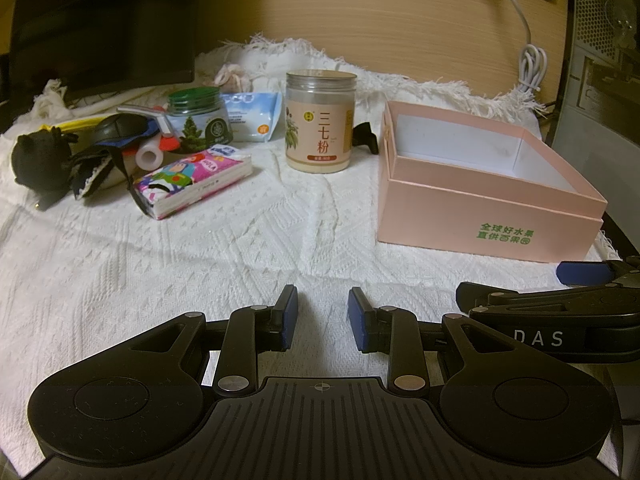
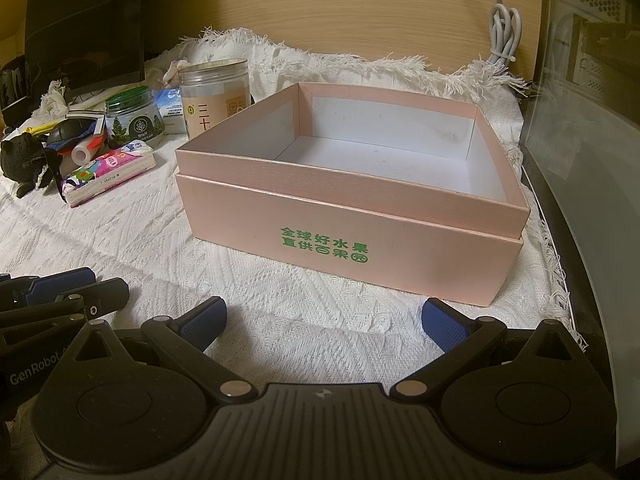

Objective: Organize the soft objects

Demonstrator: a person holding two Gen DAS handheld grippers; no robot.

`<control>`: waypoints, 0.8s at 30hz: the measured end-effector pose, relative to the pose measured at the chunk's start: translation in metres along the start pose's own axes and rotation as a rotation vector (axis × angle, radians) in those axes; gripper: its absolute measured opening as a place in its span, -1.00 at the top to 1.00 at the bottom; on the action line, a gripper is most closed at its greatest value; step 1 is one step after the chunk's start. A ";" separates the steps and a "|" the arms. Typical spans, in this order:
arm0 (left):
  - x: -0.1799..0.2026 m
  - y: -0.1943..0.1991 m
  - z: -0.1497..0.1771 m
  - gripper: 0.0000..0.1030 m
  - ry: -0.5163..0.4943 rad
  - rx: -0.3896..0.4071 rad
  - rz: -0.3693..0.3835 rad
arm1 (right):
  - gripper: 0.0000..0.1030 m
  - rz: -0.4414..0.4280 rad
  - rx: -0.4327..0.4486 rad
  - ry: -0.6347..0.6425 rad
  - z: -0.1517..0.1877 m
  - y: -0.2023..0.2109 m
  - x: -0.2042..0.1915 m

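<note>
An empty pink box (image 2: 360, 240) stands on the white cloth, right in front of my right gripper (image 2: 324, 320), which is open wide with nothing between its blue pads. My left gripper (image 1: 323, 316) rests low over the cloth (image 1: 200, 260), its jaws a narrow gap apart and empty. Far left lie the soft things: a black plush toy (image 1: 36, 156), dark fabric with white trim (image 1: 92, 172), a colourful tissue pack (image 1: 192, 180) and a blue wipes pouch (image 1: 252, 116). In the left wrist view the pink box (image 1: 480, 216) is at the right.
A tall powder jar (image 1: 320, 120) and a green-lidded jar (image 1: 198, 120) stand behind the tissues. A black clip (image 1: 366, 138) lies beside the box. A dark monitor (image 1: 100, 20) is at the back left, a coiled white cable (image 1: 532, 64) and a computer case (image 1: 600, 60) at the right.
</note>
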State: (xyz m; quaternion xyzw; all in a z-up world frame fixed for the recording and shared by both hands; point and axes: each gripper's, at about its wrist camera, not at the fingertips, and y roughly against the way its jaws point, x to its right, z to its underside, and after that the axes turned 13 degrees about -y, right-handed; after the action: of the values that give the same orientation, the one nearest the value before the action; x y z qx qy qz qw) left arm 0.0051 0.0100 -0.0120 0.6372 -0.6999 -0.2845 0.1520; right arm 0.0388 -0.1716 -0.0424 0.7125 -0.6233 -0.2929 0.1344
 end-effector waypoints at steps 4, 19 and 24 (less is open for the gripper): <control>-0.001 -0.001 0.001 0.38 -0.001 0.000 -0.001 | -1.00 0.000 0.000 0.000 0.000 0.000 0.000; -0.005 -0.006 0.005 0.38 0.000 0.000 0.000 | -1.00 -0.001 0.000 0.000 0.000 0.000 0.000; -0.005 -0.008 0.006 0.38 0.000 0.001 0.001 | -1.00 0.000 0.000 0.001 0.000 0.000 0.000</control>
State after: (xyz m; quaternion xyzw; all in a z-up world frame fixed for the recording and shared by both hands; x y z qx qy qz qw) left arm 0.0086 0.0163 -0.0206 0.6370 -0.7002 -0.2841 0.1521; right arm 0.0386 -0.1719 -0.0422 0.7127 -0.6232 -0.2927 0.1344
